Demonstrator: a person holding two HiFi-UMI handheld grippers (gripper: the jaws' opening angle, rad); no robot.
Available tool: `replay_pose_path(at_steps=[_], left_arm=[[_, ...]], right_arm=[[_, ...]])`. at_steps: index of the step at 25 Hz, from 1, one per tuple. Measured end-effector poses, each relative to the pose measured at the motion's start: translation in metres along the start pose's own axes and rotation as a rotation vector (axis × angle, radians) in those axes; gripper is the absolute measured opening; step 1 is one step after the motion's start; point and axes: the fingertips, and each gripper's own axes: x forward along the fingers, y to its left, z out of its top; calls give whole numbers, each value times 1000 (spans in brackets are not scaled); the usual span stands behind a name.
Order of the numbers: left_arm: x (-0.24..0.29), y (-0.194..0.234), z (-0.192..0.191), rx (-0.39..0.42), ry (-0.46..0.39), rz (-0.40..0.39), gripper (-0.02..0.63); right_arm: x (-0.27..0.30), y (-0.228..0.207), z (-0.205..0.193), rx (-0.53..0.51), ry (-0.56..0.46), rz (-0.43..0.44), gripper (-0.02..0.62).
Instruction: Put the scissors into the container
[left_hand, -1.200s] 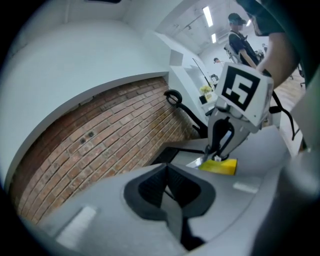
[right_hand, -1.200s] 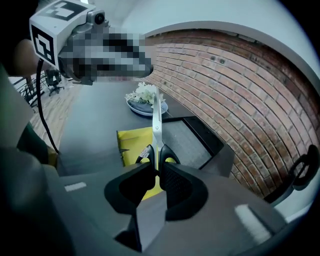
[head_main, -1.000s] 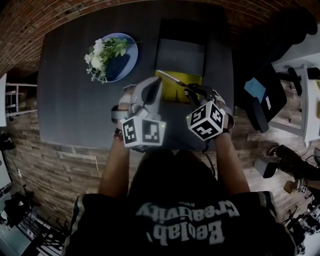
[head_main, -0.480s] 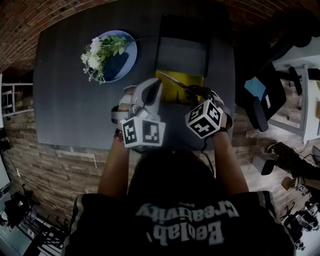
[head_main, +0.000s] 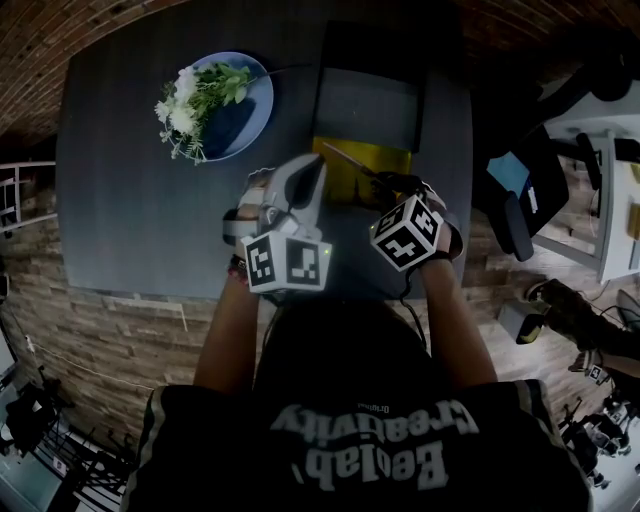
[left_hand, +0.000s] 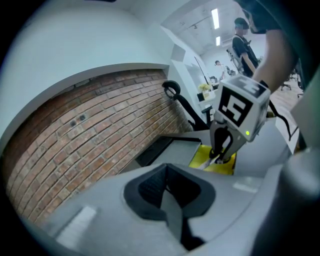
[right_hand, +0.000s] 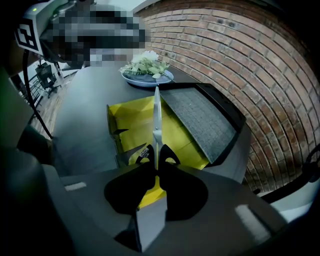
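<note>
The right gripper (right_hand: 156, 162) is holding the scissors (right_hand: 156, 117) by their black handles. Its jaws are squeezing tight on them, and the long shiny blades are sticking out in front. The scissors are sitting right over the yellow container (head_main: 345, 190), but I cannot tell if they are touching it. The container is lying open on the dark counter (head_main: 150, 220), just beside a black tray with a grey mat (head_main: 365, 100). The left gripper (left_hand: 167, 190) is waiting near the container with its jaws closed and nothing in them. A blue plate (head_main: 240, 125) with flowers is sitting well apart. It looks like the putting-in step is happening now. Next, I think, the scissors need to go lower until they are lying inside the yellow walls. Only then should the jaws let go, so the pointy blades are not poking over the edge.
</note>
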Motion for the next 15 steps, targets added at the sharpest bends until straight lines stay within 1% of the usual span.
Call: replay_pose_path(at_steps=[9, 15], left_arm=[[4, 2, -9, -20, -3, -9, 3], [7, 2, -12, -31, -7, -14, 3]], right_arm=[[14, 3, -3, -3, 58, 20, 81], [19, -1, -6, -9, 90, 18, 81]])
